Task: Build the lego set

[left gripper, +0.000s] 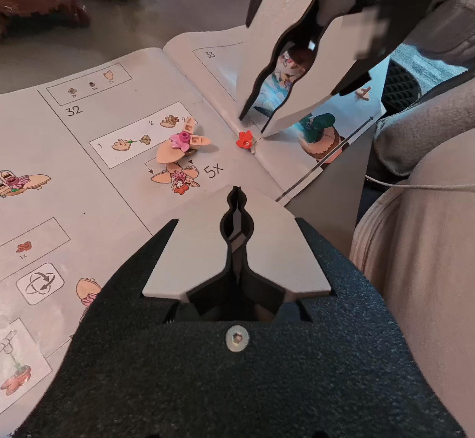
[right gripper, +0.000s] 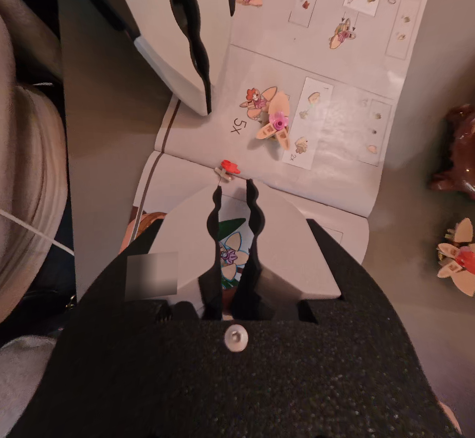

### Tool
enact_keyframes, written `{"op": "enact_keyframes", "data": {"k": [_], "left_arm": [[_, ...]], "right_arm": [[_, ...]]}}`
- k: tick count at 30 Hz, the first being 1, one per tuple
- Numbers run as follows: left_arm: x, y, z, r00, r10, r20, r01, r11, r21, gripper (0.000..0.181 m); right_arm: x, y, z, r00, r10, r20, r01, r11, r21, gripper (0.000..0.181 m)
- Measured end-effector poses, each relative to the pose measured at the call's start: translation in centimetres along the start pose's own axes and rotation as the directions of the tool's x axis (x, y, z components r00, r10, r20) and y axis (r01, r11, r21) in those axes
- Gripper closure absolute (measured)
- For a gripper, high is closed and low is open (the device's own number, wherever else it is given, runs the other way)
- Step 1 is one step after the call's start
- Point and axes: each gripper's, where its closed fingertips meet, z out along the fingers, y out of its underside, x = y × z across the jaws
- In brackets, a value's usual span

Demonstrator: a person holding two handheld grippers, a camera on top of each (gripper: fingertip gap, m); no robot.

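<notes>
The red flower piece (right gripper: 229,167) on its small pale peg lies in the fold of the open instruction booklet (left gripper: 108,194), just beyond the tips of the right gripper (right gripper: 232,185) — its fingers are parted and empty. The left gripper (left gripper: 237,189) is closed on nothing. Best to straddle the peg squarely, close gently, then carry it to the petal assembly (left gripper: 183,144) ahead of the left fingers.

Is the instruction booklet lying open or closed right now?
Open. The instruction booklet lies flat with two pages spread either side of its fold, a red flower piece on that crease.
</notes>
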Motion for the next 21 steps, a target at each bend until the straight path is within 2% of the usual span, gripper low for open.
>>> {"op": "enact_keyframes", "data": {"k": [3,7,13,17,19,21], "left_arm": [[0.1,0.1,0.1,1.000,0.010,0.003,-0.010,1.000,-0.008,0.181],[0.1,0.2,0.1,1.000,0.021,0.005,-0.020,1.000,-0.013,0.181],[0.1,0.1,0.1,1.000,0.009,-0.002,-0.009,1.000,-0.008,0.181],[0.0,-0.3,-0.3,1.000,-0.022,-0.016,0.022,0.999,0.030,0.181],[-0.1,-1.1,-0.9,0.999,-0.036,-0.036,0.040,0.995,0.093,0.181],[0.2,-2.5,-1.8,0.998,-0.011,-0.059,0.023,0.977,0.210,0.181]], "right_arm": [[0.0,-0.6,0.5,0.999,0.014,0.030,-0.015,0.999,0.033,0.163],[-0.2,-0.8,0.8,0.998,-0.046,0.045,0.044,0.998,0.045,0.164],[-0.2,-1.3,1.0,0.996,-0.072,0.051,0.067,0.994,0.088,0.176],[0.4,-3.1,-0.2,0.988,0.097,0.123,-0.124,0.962,0.242,0.176],[0.6,-4.5,-1.2,0.947,0.224,0.229,-0.295,0.890,0.347,0.176],[0.4,-6.1,-2.5,0.886,0.289,0.362,-0.434,0.790,0.434,0.177]]}}
